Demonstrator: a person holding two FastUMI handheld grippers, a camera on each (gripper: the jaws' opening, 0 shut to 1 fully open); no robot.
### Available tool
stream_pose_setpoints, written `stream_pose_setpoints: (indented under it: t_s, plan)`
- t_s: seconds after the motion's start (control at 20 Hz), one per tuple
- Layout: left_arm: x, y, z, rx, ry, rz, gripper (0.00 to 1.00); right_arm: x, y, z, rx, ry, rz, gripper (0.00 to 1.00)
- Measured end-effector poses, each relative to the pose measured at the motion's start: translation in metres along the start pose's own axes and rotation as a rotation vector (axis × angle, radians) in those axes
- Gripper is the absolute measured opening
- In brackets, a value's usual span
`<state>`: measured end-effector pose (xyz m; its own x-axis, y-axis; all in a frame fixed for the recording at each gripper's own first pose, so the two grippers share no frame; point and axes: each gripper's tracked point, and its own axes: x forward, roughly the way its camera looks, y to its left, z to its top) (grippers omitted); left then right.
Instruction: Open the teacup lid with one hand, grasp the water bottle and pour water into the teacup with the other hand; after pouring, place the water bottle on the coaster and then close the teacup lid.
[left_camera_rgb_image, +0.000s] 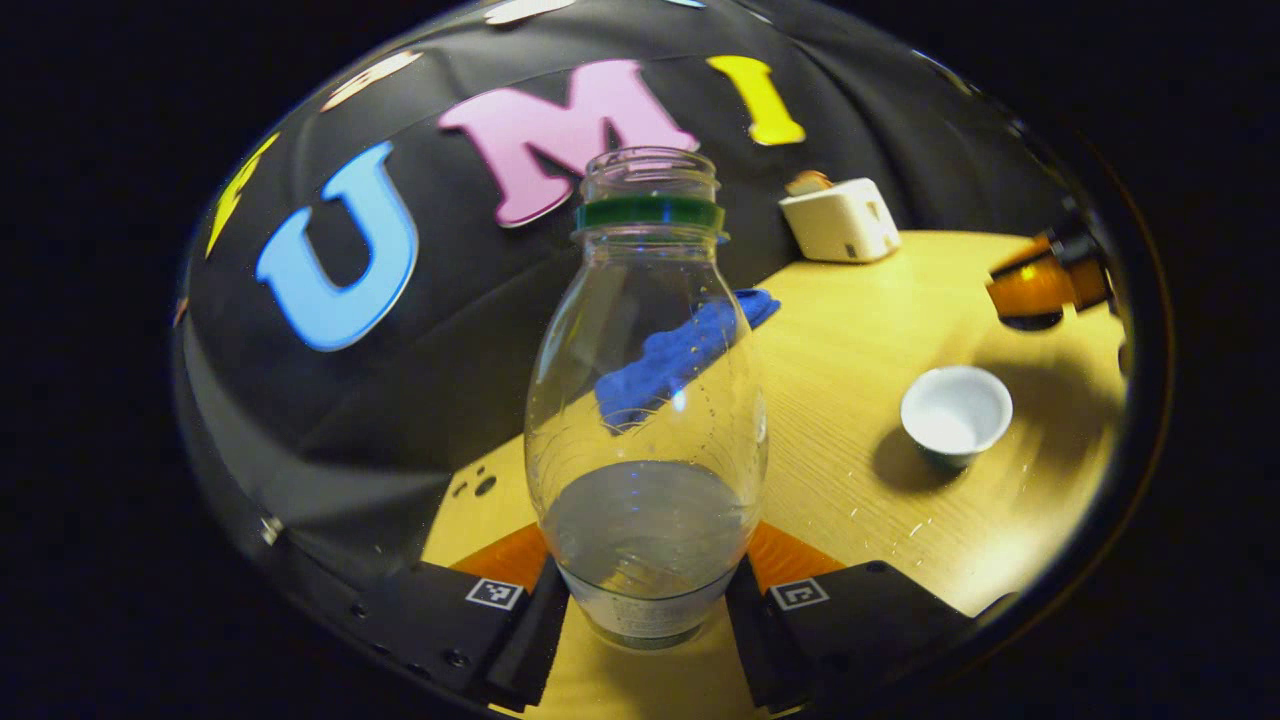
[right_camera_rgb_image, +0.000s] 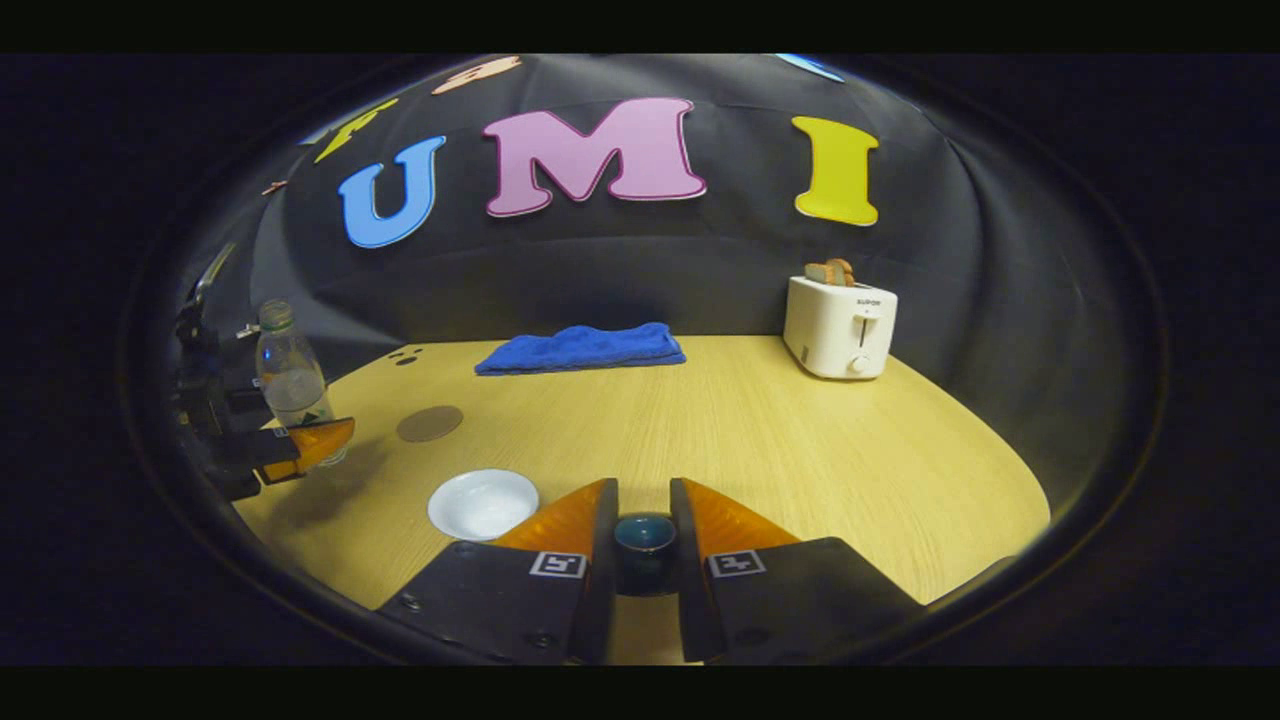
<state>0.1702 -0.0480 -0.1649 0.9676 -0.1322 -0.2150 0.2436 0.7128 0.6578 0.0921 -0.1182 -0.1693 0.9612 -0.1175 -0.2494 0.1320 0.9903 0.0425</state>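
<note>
While the left gripper (left_camera_rgb_image: 648, 592) clamps the uncapped water bottle (left_camera_rgb_image: 645, 400) upright, well apart from the teacup (left_camera_rgb_image: 955, 412), carry it over before tipping slowly. The coaster (right_camera_rgb_image: 430, 423) lies near the teacup. The right gripper (right_camera_rgb_image: 643, 498) pinches what seems to be the lid (right_camera_rgb_image: 643, 542) beside the teacup.

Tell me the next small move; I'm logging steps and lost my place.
Probably carry the bottle over to the cup: the left gripper grips it upright, uncapped, part full; the cup stands open, the right gripper holding its lid aside.
</note>
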Motion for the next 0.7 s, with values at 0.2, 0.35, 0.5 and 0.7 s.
stream_pose_setpoints:
  t_s: [0.2, 0.35, 0.5, 0.7]
  plan:
    - [0.017, -0.020, 0.008, 0.221, -0.003, -0.045, 0.74, -0.007, -0.016, 0.002, -0.006, -0.012, -0.023, 0.29]
    - [0.032, -0.028, 0.005, 0.331, 0.021, -0.054, 0.75, -0.012, -0.025, -0.004, -0.014, -0.006, -0.036, 0.29]
    - [0.045, -0.024, -0.003, 0.437, 0.068, -0.047, 0.75, -0.013, -0.036, -0.017, -0.041, 0.019, -0.062, 0.34]
    - [0.058, -0.028, 0.004, 0.663, 0.043, -0.061, 0.74, -0.016, -0.034, -0.023, -0.029, 0.025, -0.051, 0.34]
